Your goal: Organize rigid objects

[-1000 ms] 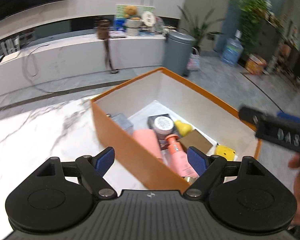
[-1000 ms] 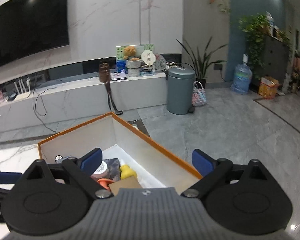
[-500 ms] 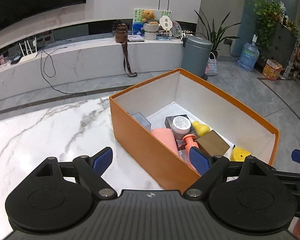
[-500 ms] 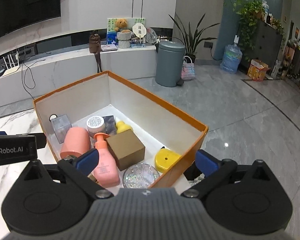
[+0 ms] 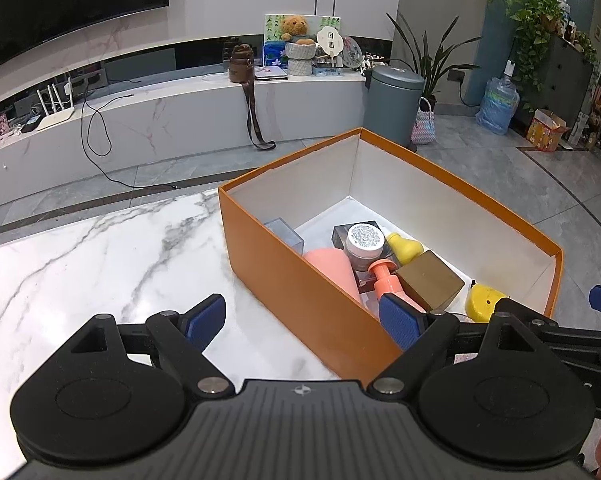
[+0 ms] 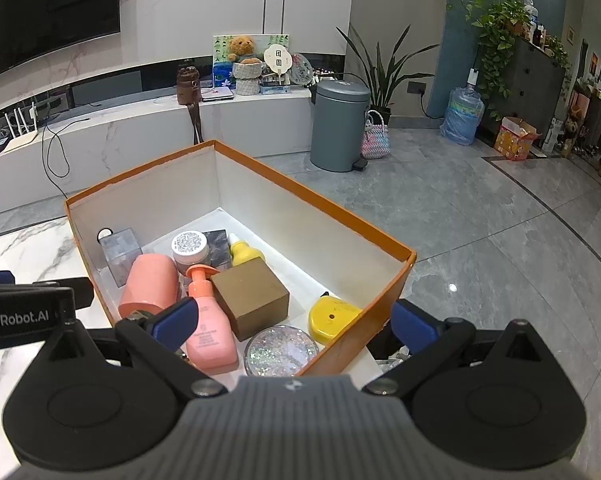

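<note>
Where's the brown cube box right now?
In the right wrist view the brown cube box sits mid-floor inside the orange box, between the pink pump bottle and yellow tape measure.

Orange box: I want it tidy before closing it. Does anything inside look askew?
Yes. In the orange box, the pink pump bottle and the pink cup lie on their sides, and the items crowd one end unevenly. Nothing looks spilled or damaged.

White lettering "GenRobot.AI", its first letter cut off by the picture's edge, runs along the left gripper [image 6: 24, 314] body. The print on the pink pump bottle [image 6: 208, 328] is too small to make out.
</note>
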Motion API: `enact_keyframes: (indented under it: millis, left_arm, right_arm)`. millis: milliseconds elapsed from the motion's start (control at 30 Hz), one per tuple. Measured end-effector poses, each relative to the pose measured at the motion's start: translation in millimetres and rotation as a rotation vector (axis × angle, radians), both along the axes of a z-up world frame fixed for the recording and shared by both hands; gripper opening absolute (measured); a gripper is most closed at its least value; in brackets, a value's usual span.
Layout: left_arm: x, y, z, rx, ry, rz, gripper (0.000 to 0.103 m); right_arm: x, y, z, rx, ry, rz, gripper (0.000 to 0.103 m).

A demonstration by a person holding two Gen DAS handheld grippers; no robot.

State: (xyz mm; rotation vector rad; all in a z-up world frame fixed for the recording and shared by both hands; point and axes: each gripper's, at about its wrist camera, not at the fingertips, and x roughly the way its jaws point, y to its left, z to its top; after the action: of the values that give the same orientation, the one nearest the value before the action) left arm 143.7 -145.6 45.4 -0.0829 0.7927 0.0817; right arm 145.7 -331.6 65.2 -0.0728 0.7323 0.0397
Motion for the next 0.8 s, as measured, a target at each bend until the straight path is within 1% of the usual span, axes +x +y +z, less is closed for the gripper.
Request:
enact_keyframes:
  millis: [800]
  left_arm:
    - [-1.9, 2.4, -2.0, 0.001, -0.005, 0.001, 0.101]
  right_arm:
    - [-0.4, -0.6, 1.0, -0.005, 0.001, 0.003, 0.100]
